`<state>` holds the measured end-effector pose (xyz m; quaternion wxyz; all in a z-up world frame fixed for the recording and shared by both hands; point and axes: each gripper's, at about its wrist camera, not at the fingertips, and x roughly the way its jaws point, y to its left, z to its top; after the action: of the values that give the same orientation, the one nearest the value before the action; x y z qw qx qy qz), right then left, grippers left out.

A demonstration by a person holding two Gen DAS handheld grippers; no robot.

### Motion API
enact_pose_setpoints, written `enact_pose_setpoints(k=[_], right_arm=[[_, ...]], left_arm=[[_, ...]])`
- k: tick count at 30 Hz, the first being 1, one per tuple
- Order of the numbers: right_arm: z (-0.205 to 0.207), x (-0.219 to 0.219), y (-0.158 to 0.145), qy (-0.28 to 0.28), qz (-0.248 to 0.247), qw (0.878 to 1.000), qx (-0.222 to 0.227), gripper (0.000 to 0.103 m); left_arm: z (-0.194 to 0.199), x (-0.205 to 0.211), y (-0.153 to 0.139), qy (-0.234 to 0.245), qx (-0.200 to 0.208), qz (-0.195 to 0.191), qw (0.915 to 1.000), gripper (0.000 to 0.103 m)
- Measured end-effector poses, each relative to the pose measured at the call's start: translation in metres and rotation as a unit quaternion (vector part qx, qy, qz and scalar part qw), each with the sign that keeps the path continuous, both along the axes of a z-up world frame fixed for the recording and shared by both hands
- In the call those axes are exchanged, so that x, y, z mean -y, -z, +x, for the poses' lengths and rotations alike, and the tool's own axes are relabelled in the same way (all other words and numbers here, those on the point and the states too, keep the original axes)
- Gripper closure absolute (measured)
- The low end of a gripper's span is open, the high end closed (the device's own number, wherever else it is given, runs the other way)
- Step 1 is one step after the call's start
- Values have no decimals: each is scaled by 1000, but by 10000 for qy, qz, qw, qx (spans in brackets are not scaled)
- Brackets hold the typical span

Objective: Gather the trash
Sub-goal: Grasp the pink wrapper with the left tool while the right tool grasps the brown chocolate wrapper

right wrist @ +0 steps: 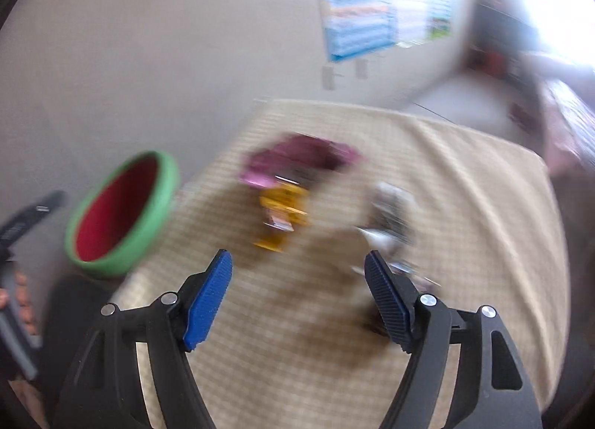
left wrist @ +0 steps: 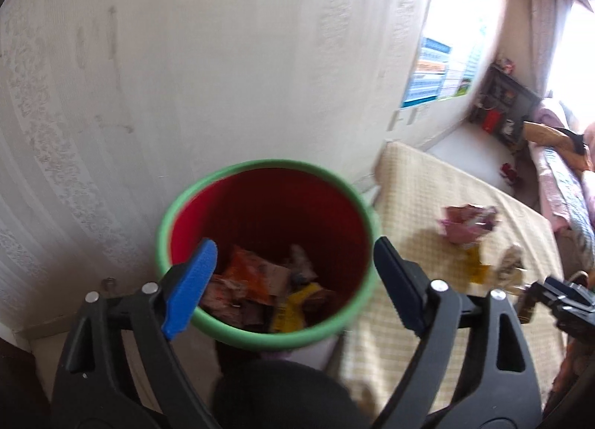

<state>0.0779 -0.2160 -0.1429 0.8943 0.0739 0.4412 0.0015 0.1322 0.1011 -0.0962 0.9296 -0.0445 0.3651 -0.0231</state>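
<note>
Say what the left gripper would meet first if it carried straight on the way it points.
Probably the wrappers lying inside the red bin: the left gripper stands open above its mouth, nothing between the fingers. Depth is unclear, so the near rim could come first.

Bin (left wrist: 267,254) stood against the wall (left wrist: 223,57), left of the mat (left wrist: 427,317). Wrappers (left wrist: 260,287) lay in the bin. Three trash pieces (right wrist: 286,206) lay on the mat.
</note>
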Motion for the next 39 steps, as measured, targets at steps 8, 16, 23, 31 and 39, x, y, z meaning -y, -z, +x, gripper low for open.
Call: enact_pose_setpoints(k=[8,16,23,31,39], right_arm=[[-15,72,45,1010,869,9897,-527,32],[-1,77,61,806,882,9915,-515,49],[-24,88,37,711,1258,9892,-229,50],[-34,100,30,758,1597,9842,-77,50],[-32,109,27,697,1864,9800,15,50]], left_arm=[[-21,85,7,1209,-197,-217,9922,16],[-33,134,13,1629,-224,229,9861,16],[-4,176,18,1953,-331,313,9797,16],[84,232,30,2399,-524,1117,9629,28],[134,272,73,2482,-1303,1824,9424,62]])
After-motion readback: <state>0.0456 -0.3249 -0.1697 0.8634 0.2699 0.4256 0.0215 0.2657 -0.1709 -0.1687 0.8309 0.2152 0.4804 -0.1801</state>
